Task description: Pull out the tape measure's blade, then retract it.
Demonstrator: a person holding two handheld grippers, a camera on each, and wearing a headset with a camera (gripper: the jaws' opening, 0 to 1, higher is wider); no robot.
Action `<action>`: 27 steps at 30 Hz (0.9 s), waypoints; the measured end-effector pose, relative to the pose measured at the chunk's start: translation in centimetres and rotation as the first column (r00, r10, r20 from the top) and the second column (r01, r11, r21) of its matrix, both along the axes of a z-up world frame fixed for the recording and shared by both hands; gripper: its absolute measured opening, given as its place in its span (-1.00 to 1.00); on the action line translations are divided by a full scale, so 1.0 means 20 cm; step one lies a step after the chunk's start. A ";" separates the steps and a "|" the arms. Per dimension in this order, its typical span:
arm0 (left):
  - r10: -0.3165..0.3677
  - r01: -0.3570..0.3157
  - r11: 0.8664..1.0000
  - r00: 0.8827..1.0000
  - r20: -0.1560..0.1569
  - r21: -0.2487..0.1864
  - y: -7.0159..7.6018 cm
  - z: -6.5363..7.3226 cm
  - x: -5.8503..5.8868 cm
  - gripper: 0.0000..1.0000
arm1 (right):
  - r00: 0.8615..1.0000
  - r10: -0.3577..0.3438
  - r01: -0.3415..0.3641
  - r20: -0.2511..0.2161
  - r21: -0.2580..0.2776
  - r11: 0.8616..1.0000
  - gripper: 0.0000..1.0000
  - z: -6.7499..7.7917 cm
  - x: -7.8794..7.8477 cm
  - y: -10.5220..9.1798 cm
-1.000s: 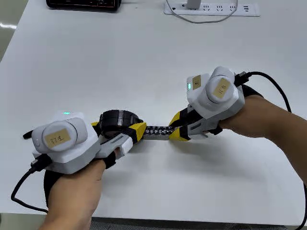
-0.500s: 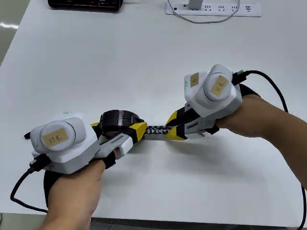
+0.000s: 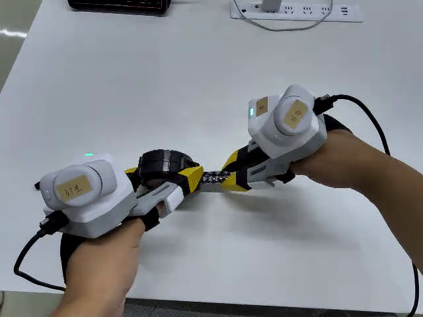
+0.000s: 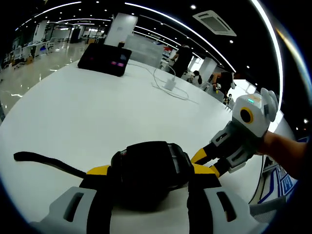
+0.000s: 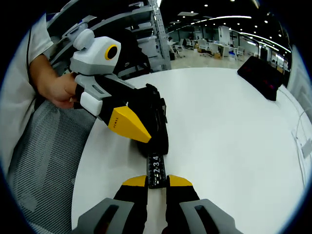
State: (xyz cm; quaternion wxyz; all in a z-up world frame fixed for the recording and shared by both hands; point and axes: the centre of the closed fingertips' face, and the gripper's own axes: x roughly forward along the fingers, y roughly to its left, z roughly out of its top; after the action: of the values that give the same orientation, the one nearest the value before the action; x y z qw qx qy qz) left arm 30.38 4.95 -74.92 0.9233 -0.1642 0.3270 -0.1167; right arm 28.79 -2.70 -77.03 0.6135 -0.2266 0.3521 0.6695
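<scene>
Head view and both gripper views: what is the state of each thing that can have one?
Black round tape measure case: gripped at its sides.
Dark numbered blade: pulled out a short way.
Left claw: shut on the case.
Right claw: shut on the blade.
White power strip: one plug inserted.

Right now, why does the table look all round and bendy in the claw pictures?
Left gripper view: the fisheye lens bulges the white table into a dome and curves the ceiling lights. Right gripper view: same bulge, but numbers on the blade read sharp. Head view: straight edges, soft shadow under the right claw.
</scene>
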 end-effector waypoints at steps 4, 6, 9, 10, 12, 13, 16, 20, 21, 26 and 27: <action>0.001 -0.001 1.000 1.000 0.001 -0.005 0.00 0.00 0.00 0.14 | 1.000 -0.003 0.003 -0.004 0.006 1.000 -0.80 0.00 0.00 0.01; 0.000 0.000 1.000 1.000 0.002 -0.004 0.00 0.00 0.00 0.14 | 1.000 -0.005 0.005 -0.007 0.008 1.000 -0.80 0.00 0.00 0.01; 0.002 -0.002 1.000 1.000 0.003 -0.006 0.00 0.00 0.00 0.14 | 1.000 -0.005 0.005 -0.007 0.014 1.000 -0.81 0.00 0.00 0.02; 0.003 -0.003 1.000 1.000 0.003 -0.010 0.00 0.00 0.00 0.14 | 1.000 -0.005 0.005 -0.006 0.016 1.000 -0.81 0.00 0.00 0.02; 0.003 -0.003 1.000 1.000 0.001 -0.012 0.00 0.00 0.00 0.14 | 1.000 -0.007 0.007 -0.006 0.019 1.000 -0.81 0.00 0.00 0.03; 0.004 -0.004 1.000 1.000 0.000 -0.012 0.00 0.00 0.00 0.14 | 1.000 -0.008 0.008 -0.007 0.020 1.000 -0.81 0.00 0.00 0.03; 0.002 -0.002 1.000 1.000 0.001 -0.010 0.00 0.00 0.00 0.14 | 1.000 -0.008 0.008 -0.011 0.020 1.000 -0.81 0.00 -0.01 0.05; 0.003 -0.003 1.000 1.000 0.000 -0.014 0.00 0.00 0.00 0.14 | 1.000 -0.007 0.008 -0.009 0.025 1.000 -0.81 0.00 0.00 0.06; 0.002 -0.002 1.000 1.000 0.000 -0.014 0.00 0.00 0.00 0.14 | 1.000 -0.007 0.007 -0.009 0.025 1.000 -0.81 0.00 -0.01 0.06; -0.001 0.001 1.000 1.000 0.002 -0.011 0.00 0.00 0.00 0.14 | 1.000 -0.008 0.008 -0.009 0.028 1.000 -0.82 0.00 -0.01 0.09; 0.001 -0.001 1.000 1.000 0.000 -0.014 0.00 0.00 0.00 0.14 | 1.000 -0.008 0.009 -0.009 0.030 1.000 -0.82 0.00 -0.01 0.09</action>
State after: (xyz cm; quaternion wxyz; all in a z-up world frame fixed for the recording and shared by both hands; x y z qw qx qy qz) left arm 30.40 4.97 -74.86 0.9222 -0.1708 0.3260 -0.1186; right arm 28.53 -0.80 -76.99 0.6182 -0.2129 0.3457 0.6731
